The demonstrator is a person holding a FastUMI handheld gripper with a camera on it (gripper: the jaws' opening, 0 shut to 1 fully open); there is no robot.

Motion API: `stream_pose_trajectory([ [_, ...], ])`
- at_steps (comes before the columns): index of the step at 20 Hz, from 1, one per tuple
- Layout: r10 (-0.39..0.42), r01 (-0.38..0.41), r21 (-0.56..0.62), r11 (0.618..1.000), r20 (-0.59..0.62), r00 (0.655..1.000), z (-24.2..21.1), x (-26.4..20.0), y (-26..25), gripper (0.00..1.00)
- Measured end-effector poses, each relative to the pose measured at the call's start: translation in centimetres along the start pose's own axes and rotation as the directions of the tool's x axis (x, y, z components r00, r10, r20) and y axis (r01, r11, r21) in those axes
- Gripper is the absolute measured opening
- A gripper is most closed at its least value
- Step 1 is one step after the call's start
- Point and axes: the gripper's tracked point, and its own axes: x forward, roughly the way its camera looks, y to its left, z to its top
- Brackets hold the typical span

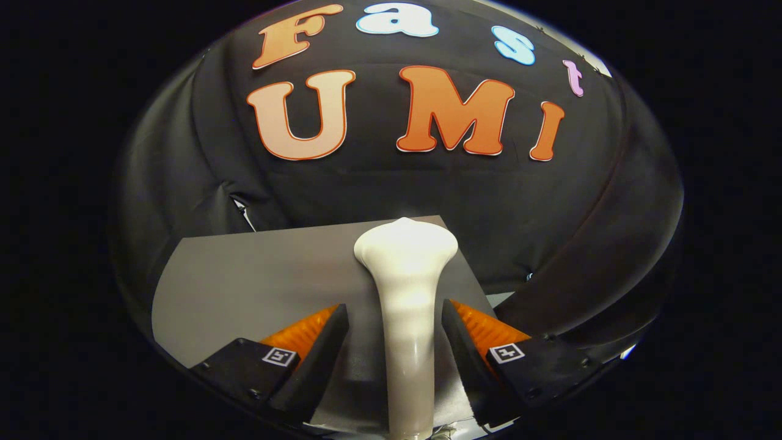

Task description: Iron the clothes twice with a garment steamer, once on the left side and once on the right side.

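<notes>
Gripper view: glossy white plastic garment steamer (406, 287) stands upright between the gripper (395, 333) fingers, its flared head just beyond their tips. Fingers stand apart, a gap on each side of the handle, neither pressing it. Flat grey garment (256, 281) lies spread beneath; black cloth booth wall (427, 189) behind.

Steamer (406, 287) base below the jaws

Your handheld two-finger gripper (395, 321) has its jaws spread apart, one finger (317, 360) each side, neither pressing on anything, both angled forward and slightly inward.
</notes>
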Motion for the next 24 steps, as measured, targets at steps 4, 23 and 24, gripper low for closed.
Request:
stream_pose_trajectory([
  [4,0.000,0.000,-0.004,1.000,-0.020,1.000,0.4,1.0,0.6,0.95],
  [23,-0.046,0.046,0.003,0.999,0.213,0.976,2.3,-3.7,-1.1,0.39],
  [24,-0.032,0.033,0.002,0.999,0.247,0.969,2.2,-4.7,-0.7,0.39],
])
